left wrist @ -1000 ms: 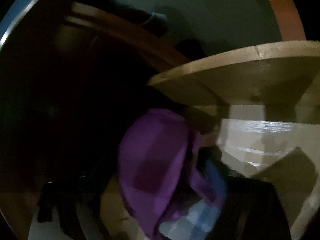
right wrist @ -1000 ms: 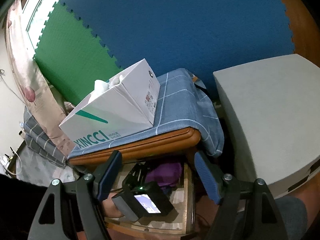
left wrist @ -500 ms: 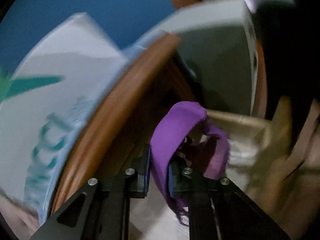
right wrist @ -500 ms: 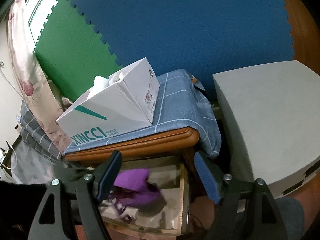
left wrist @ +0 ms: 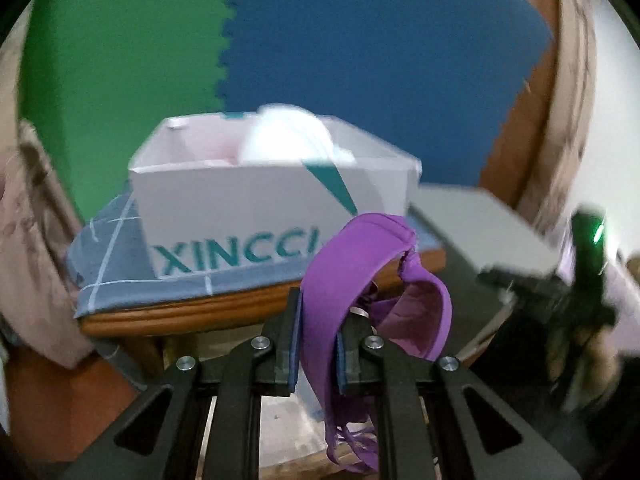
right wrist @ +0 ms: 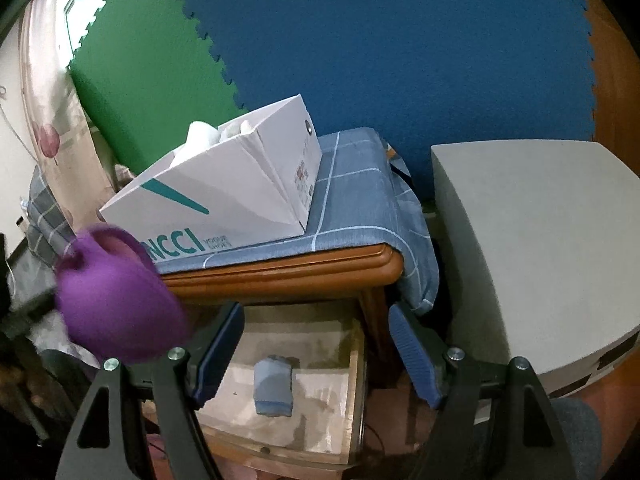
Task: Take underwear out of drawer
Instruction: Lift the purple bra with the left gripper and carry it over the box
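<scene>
While the right gripper (right wrist: pixel 316 344) gapes empty, the left gripper (left wrist: pixel 318 336) fingers pinch the purple padded fabric underwear (left wrist: pixel 360 280), seemingly draped lengthwise upward above the open wooden drawer (right wrist: pixel 356 392)

The drawer (right wrist: pixel 304 396) stands open under the wooden surface (right wrist: pixel 280 276), roomy from above save a folded blue cloth (right wrist: pixel 274 386) mid-floor. The white box (right wrist: pixel 224 204) fills most of the top; a grey block (right wrist: pixel 536 248) walls the right; the purple underwear (right wrist: pixel 116 300) hangs at left.
</scene>
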Demonstrator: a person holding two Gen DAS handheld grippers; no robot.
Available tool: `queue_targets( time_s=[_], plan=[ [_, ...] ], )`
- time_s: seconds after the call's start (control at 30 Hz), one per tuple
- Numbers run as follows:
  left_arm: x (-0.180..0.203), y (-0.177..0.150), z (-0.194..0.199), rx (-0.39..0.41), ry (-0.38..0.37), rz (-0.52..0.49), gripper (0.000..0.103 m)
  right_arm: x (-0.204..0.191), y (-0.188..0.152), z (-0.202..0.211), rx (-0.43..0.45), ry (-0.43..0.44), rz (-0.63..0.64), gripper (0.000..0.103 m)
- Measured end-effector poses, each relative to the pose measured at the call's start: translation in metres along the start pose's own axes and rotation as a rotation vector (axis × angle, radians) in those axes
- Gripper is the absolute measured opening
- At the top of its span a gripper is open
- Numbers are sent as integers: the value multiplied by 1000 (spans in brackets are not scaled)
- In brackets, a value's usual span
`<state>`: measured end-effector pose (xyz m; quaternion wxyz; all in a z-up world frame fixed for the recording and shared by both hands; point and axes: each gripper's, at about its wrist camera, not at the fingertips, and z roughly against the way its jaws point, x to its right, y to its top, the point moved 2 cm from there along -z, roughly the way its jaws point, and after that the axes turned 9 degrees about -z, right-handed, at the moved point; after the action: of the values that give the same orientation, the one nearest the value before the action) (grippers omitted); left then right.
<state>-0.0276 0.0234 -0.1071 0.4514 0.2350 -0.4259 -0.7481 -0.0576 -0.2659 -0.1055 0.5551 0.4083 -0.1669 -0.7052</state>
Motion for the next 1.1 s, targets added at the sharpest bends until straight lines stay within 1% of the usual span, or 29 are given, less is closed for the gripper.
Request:
queue_targets(
  time_s=[0.13, 0.23, 0.4, 0.67, 0.8, 1.0, 1.1],
  plan=[
    [-18, 25, 21, 60, 25, 20, 12, -6, -2, -2, -8, -8, 29, 77],
    [-28, 51, 50, 116, 41, 44, 12, -8, -4, -3, -15, -11, 46, 77],
    [-42, 83, 84, 198, 86, 90, 12, -8, -4, -3, -19, -10, 45, 77],
    [-67, 133, 103, 319, 214, 129, 12, -9, -4, -2, -17, -9, 54, 77],
    [-76, 155, 105, 357, 242, 150, 12, -8, -4, -1, -16, -4, 48, 77],
    [-84, 186, 97, 394, 271, 152, 13, -9, -5, 0, -13, 2, 52, 77],
    [-86, 207, 93, 431, 286, 154, 13, -9, -5, 1, -11, 3, 50, 77]
  ],
)
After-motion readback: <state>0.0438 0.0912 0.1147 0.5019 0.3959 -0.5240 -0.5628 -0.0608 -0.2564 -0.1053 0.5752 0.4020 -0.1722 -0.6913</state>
